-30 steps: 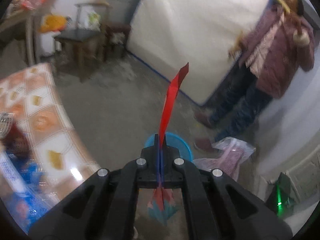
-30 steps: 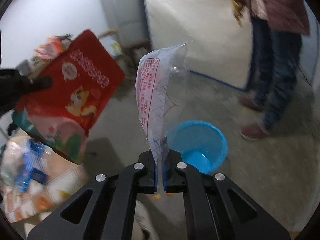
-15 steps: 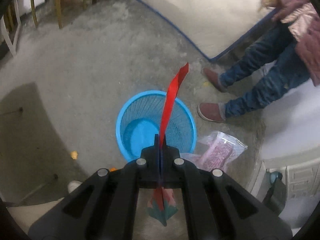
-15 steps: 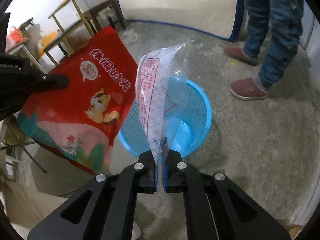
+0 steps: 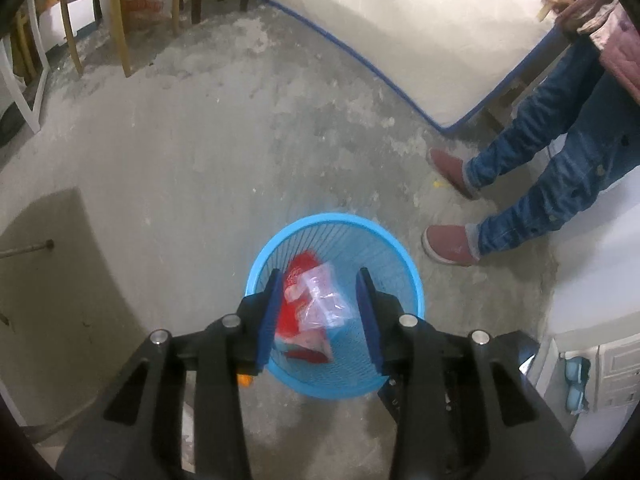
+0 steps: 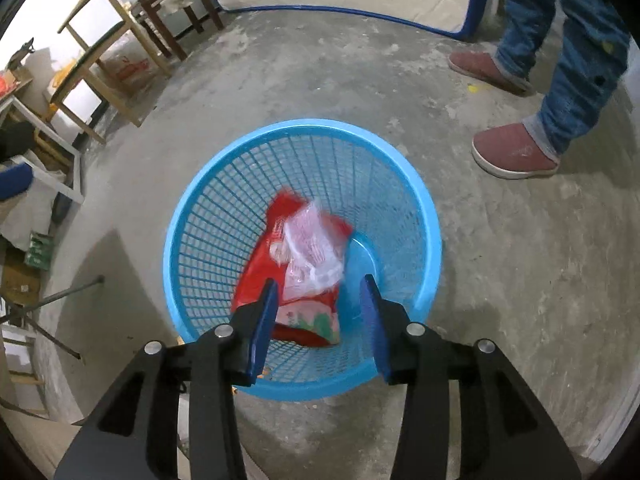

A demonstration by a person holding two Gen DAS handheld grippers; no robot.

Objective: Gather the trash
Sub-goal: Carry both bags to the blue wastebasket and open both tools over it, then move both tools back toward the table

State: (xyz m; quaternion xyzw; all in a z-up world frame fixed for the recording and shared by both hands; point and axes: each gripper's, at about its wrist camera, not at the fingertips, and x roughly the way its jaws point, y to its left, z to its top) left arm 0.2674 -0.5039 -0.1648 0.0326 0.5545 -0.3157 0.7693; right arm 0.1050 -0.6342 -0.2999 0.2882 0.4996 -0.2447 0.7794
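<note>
A blue mesh waste basket (image 5: 394,248) (image 6: 224,184) stands on the concrete floor, below both grippers. Inside it lie a red snack bag (image 5: 286,316) (image 6: 260,276) and a clear plastic bag (image 5: 324,300) (image 6: 312,248) on top of it, both blurred. My left gripper (image 5: 319,280) hangs above the basket with its jaws opening and nothing pressed between the blue pads. My right gripper (image 6: 319,286) is also over the basket, jaws opening, pads clear of both bags.
A person in jeans and dark red shoes (image 5: 448,244) (image 6: 512,156) stands right beside the basket. A mattress (image 5: 400,32) leans behind. Wooden stools and a table (image 5: 120,20) (image 6: 100,64) stand at the back left. A small orange scrap (image 5: 245,379) lies by the basket's foot.
Both grippers dropped toward the basket and opened. The red bag left the left gripper and the clear bag left the right one; both now lie in the basket.
</note>
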